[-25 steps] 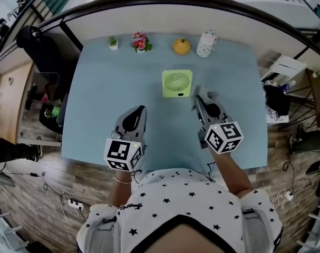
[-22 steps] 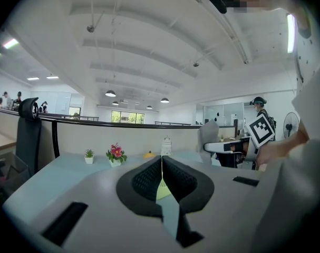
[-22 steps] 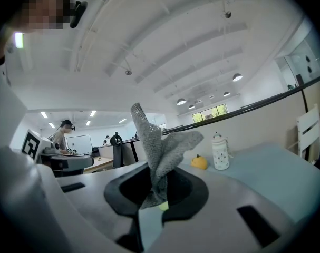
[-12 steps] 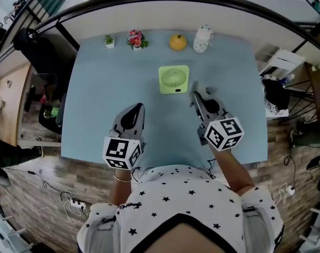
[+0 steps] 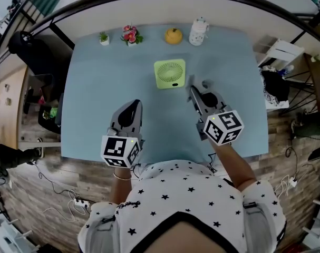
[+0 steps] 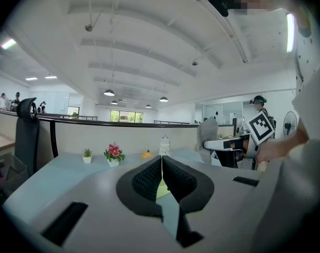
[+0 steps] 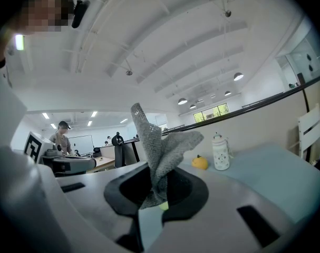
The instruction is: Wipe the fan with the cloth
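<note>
R claw (image 7: 158,190) clamps cloth (image 7: 161,141) near fan (image 5: 170,74) (L claw (image 6: 161,174) closed, empty).

head: steeply down on fan (image 5: 170,74); gripper views: low, forward, sharing table (image 5: 96,88)

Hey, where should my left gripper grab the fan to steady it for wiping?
Likely the fan's left edge, coming from its left. It seems to lie flat, grille up, so only the thin rim offers a grip, and that leaves the grille free for the cloth in the right gripper.
</note>
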### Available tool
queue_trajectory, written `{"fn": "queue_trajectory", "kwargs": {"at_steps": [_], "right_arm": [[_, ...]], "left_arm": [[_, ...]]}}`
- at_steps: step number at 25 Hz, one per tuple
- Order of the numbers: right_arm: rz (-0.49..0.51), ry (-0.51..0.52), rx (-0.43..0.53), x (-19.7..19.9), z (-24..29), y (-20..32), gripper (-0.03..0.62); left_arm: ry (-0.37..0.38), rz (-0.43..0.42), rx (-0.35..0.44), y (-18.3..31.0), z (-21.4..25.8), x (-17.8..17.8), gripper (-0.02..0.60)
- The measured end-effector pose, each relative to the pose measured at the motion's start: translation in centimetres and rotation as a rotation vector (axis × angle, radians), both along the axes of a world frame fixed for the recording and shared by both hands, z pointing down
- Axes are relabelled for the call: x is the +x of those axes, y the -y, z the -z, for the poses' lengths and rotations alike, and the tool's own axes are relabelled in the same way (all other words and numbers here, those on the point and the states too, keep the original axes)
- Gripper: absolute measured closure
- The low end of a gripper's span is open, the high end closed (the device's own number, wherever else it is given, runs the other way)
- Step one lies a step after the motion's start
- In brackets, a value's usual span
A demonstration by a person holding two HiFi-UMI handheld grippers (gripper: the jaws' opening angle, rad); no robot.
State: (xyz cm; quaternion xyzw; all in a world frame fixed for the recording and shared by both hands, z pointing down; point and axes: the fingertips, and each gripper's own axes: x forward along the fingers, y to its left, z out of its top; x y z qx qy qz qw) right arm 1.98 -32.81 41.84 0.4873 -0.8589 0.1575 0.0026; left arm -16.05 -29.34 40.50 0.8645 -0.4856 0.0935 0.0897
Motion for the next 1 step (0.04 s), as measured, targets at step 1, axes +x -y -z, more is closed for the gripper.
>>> {"fn": "queue_trajectory", "kwargs": {"at_steps": [1], "right_arm": [[0.003,-0.002,0.001,0.03,-0.01,0.12,0.548]], "left_arm": [[0.001,0.001,0.001,0.08,0.01,0.06,0.552]]}}
